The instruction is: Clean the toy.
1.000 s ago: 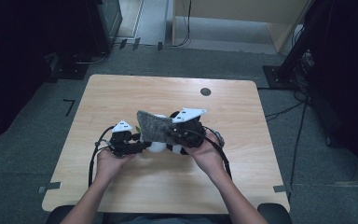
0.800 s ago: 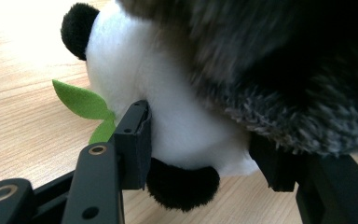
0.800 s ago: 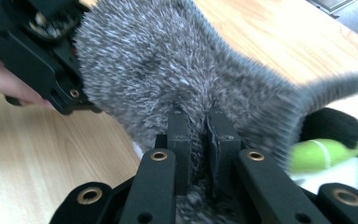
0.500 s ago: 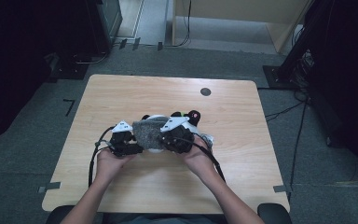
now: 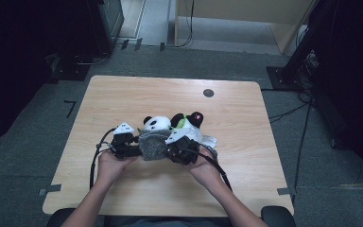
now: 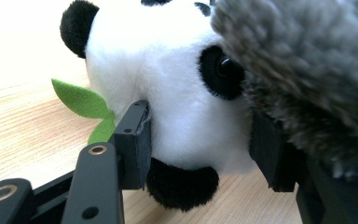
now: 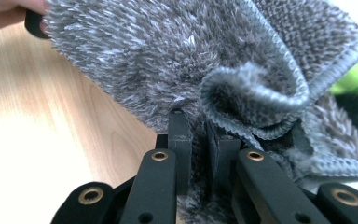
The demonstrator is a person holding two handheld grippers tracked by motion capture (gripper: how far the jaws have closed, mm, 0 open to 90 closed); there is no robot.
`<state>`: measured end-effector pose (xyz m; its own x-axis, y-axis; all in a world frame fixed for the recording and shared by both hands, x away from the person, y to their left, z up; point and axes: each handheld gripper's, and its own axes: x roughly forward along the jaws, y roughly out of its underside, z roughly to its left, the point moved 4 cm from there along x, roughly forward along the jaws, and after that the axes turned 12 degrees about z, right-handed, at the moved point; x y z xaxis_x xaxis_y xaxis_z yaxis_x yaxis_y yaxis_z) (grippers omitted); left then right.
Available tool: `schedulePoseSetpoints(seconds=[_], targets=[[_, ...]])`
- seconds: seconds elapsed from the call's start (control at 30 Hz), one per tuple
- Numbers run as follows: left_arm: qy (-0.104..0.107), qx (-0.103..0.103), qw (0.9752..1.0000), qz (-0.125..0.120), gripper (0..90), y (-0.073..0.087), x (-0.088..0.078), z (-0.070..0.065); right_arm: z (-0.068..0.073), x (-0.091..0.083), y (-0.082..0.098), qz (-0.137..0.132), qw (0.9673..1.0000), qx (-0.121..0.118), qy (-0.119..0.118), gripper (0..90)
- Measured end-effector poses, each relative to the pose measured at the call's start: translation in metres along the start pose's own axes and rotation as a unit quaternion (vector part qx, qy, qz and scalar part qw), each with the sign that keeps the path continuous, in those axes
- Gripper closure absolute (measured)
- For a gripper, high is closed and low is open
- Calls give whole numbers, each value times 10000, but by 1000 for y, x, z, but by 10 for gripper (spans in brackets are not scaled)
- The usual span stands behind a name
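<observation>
A cluster of soft toys crowds the centre of the pale wooden counter (image 5: pixel 123 94): a black-and-white plush panda (image 5: pixel 156 124) and a second dark plush with a green patch (image 5: pixel 189 119), a shaggy grey cloth (image 5: pixel 152 144) draped just before them. Bare counter lies open across the upper frame, far left and far right, broken by one small dark round disc (image 5: pixel 208 93) at upper right.
</observation>
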<state>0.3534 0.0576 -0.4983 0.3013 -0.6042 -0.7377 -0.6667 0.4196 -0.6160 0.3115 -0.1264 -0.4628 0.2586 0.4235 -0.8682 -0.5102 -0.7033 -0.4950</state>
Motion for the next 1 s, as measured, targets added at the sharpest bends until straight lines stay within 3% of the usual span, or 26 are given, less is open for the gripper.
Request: schedulePoseSetpoints(seconds=[0.4, 0.6, 1.0], targets=[[11, -11, 10000, -8, 443, 0, 0, 0, 5, 6, 20, 288, 9994, 107, -147, 827], [18, -12, 10000, -12, 443, 0, 0, 1, 8, 5, 22, 305, 9991, 137, -249, 827], [22, -28, 10000, -26, 444, 0, 0, 1, 35, -9, 22, 292, 9967, -20, -754, 828]])
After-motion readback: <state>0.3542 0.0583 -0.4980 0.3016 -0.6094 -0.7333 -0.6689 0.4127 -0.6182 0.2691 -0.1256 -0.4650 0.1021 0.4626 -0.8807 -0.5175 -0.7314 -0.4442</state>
